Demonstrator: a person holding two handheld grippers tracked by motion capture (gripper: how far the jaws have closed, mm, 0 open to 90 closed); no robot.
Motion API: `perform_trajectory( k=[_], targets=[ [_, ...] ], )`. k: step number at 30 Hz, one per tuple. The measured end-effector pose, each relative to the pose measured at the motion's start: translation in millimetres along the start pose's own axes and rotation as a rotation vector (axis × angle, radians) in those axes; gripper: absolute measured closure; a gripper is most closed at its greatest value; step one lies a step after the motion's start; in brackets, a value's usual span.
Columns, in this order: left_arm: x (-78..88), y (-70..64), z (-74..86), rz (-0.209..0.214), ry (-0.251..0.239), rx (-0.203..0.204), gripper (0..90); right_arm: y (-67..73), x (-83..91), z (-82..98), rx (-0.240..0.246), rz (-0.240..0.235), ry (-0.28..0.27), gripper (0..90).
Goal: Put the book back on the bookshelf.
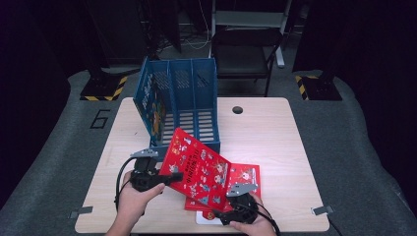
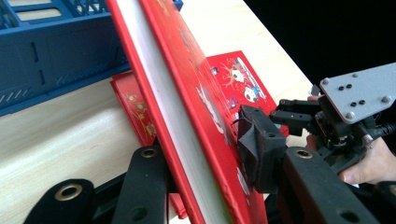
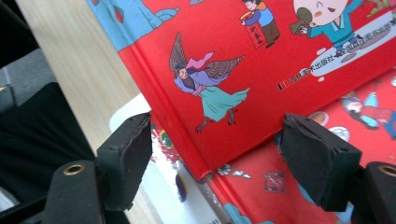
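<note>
Two tools are seen above the pale wooden worktop (image 1: pixel 275 147), one in each hand. The left tool (image 1: pixel 169 178) is clamped on the near edge of a big red book (image 1: pixel 199 172); in the left gripper view its pads (image 2: pixel 259 144) are pressed against both covers, with the white pages between them. The right tool (image 1: pixel 216 215) is let go, and its jaws stand wide apart with the lower corner of that book between them, untouched.

One blue rack (image 1: pixel 182 105) with three slots stands on the worktop. The red book is held tilted just in front of the rack, its top edge close to the rack's front wall. A second red book (image 1: pixel 246 177) lies flat on the worktop, in front of the rack and partly under the held book. A white thing (image 1: pixel 206 219) lies under the flat book; it cannot be told what it is, because most of it is covered. Something colourful leans inside the rack's left slot, but it is too small to make out. The small writing on the book covers is hard to read.
</note>
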State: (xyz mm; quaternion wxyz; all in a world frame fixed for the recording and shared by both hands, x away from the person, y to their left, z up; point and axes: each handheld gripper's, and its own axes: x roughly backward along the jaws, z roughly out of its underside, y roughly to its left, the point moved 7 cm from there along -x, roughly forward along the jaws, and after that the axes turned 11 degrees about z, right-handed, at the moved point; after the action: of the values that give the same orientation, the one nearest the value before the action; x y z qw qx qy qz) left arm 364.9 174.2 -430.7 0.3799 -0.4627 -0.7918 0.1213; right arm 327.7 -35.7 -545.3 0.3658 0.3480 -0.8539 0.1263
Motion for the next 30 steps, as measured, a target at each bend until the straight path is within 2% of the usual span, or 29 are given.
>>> perform_trajectory(
  k=[2, 7, 8, 9, 10, 14, 16, 17, 20, 22, 23, 26, 28, 30],
  targets=[
    [0.4, 0.6, -1.5, 0.001, -0.003, -0.005, 65.7, 2.2, -0.3, -0.7, 0.006, -0.019, -0.005, 25.5],
    [2.2, 3.2, -6.6, 0.0, -0.006, -0.008, 67.2, 6.5, -1.5, -0.7, 0.018, -0.028, -0.004, 25.7],
    [2.4, 3.8, -7.8, 0.0, -0.015, 0.001, 67.4, 8.2, -1.5, -1.6, 0.024, -0.042, -0.01, 25.7],
    [2.8, 5.0, -9.2, -0.004, -0.024, 0.002, 67.9, 8.3, -2.9, -1.8, 0.035, -0.034, -0.014, 25.7],
    [4.0, 6.0, -10.4, 0.001, -0.025, 0.009, 68.2, 10.7, -3.3, -2.1, 0.03, -0.04, -0.01, 25.7],
    [6.5, 9.2, -15.2, -0.003, -0.039, 0.016, 68.9, 16.8, -7.0, -4.7, 0.067, -0.055, -0.018, 26.2],
    [7.9, 10.8, -18.5, 0.005, -0.046, 0.026, 68.8, 22.1, -7.3, -6.3, 0.049, -0.088, -0.018, 28.1],
    [8.0, 11.2, -19.7, 0.003, -0.049, 0.032, 68.8, 22.0, -7.9, -7.3, 0.07, -0.092, -0.025, 28.8],
    [8.9, 12.2, -23.7, 0.0, -0.055, 0.028, 68.9, 27.4, -9.5, -10.3, 0.06, -0.115, -0.031, 28.8],
    [9.3, 12.3, -26.4, -0.006, -0.055, 0.021, 68.9, 27.3, -11.6, -11.0, 0.084, -0.114, -0.034, 28.9],
    [9.4, 11.0, -27.5, 0.002, -0.053, 0.027, 69.1, 29.1, -11.6, -11.6, 0.076, -0.131, -0.035, 29.1],
    [8.6, 8.0, -31.1, 0.002, -0.047, 0.022, 69.6, 27.2, -13.0, -11.5, 0.074, -0.135, -0.041, 29.9],
    [7.9, 6.5, -33.3, 0.001, -0.047, 0.02, 69.6, 28.3, -12.7, -11.9, 0.038, -0.16, -0.038, 30.3],
    [7.3, 5.9, -35.5, -0.003, -0.054, 0.016, 69.5, 26.9, -14.7, -12.5, 0.035, -0.159, -0.046, 30.4]
  ],
)
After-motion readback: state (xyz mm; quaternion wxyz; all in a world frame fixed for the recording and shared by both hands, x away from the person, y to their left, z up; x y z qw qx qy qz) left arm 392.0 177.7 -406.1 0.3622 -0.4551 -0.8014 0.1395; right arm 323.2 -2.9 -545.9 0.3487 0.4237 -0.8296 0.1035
